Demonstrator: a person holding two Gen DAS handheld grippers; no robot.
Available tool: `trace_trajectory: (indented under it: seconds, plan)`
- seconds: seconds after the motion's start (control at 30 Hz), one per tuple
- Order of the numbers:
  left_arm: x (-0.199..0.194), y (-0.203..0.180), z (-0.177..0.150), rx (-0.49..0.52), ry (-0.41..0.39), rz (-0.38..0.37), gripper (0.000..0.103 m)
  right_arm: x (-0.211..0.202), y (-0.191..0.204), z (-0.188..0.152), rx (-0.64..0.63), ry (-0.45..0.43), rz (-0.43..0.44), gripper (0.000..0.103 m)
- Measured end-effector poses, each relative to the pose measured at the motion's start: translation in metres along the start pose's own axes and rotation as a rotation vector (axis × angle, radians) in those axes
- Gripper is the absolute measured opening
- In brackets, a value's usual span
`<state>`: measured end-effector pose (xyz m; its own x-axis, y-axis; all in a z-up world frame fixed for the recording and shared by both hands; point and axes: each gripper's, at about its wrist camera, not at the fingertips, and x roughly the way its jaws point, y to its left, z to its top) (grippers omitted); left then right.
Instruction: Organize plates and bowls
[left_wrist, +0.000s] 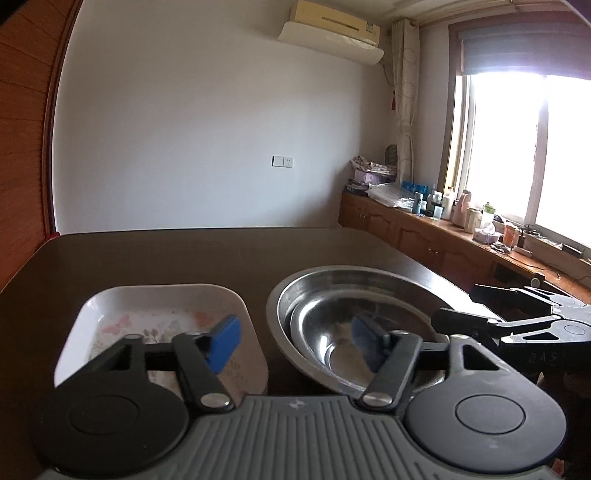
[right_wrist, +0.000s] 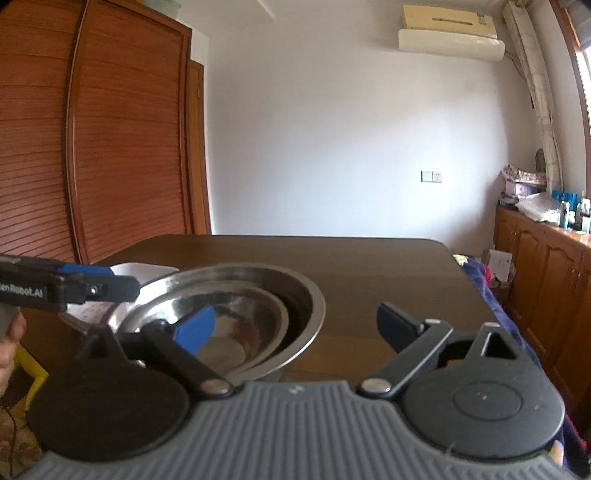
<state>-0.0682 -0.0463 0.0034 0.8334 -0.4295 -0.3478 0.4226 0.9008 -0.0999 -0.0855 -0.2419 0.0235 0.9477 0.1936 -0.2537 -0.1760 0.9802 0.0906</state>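
A large steel bowl (left_wrist: 295, 295) stands on the dark table with a smaller steel bowl (left_wrist: 325, 328) nested inside it. They also show in the right wrist view, the large bowl (right_wrist: 310, 295) and the small bowl (right_wrist: 258, 317). A white rectangular dish (left_wrist: 162, 295) with a flower print sits to the left of the bowls. My left gripper (left_wrist: 295, 341) is open and empty, one finger over the dish and the other over the bowls. My right gripper (right_wrist: 299, 328) is open and empty, its left finger over the bowls, its right finger over bare table.
The dark table (left_wrist: 184, 254) extends far behind the dishes. A wooden sideboard (left_wrist: 424, 236) with bottles and clutter runs under the window at the right. A wooden wardrobe (right_wrist: 92, 129) stands at the left. The right gripper shows at the left view's right edge (left_wrist: 517, 317).
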Motion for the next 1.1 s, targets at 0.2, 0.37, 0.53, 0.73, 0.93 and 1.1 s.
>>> trace_trajectory:
  seconds: [0.2,0.37,0.53,0.73,0.93,1.1]
  plan:
    - [0.006,0.000,-0.006,-0.018,0.013,-0.021,0.070,0.002,-0.001,-0.008,0.044,-0.006,0.010,0.094]
    - [0.012,-0.002,-0.009,-0.022,0.020,-0.021,0.066,0.005,-0.002,-0.013,0.063,0.003,0.016,0.091]
    - [0.012,-0.004,-0.013,-0.019,0.024,-0.018,0.062,0.008,-0.003,-0.016,0.091,0.018,0.023,0.083]
    - [0.014,-0.003,-0.014,-0.022,0.036,-0.017,0.054,0.010,-0.009,-0.017,0.137,0.025,0.037,0.073]
    - [0.017,-0.004,-0.014,-0.024,0.037,-0.015,0.052,0.013,-0.011,-0.016,0.162,0.030,0.062,0.056]
    - [0.018,-0.003,-0.013,-0.044,0.031,-0.002,0.052,0.015,-0.006,-0.013,0.145,0.038,0.057,0.033]
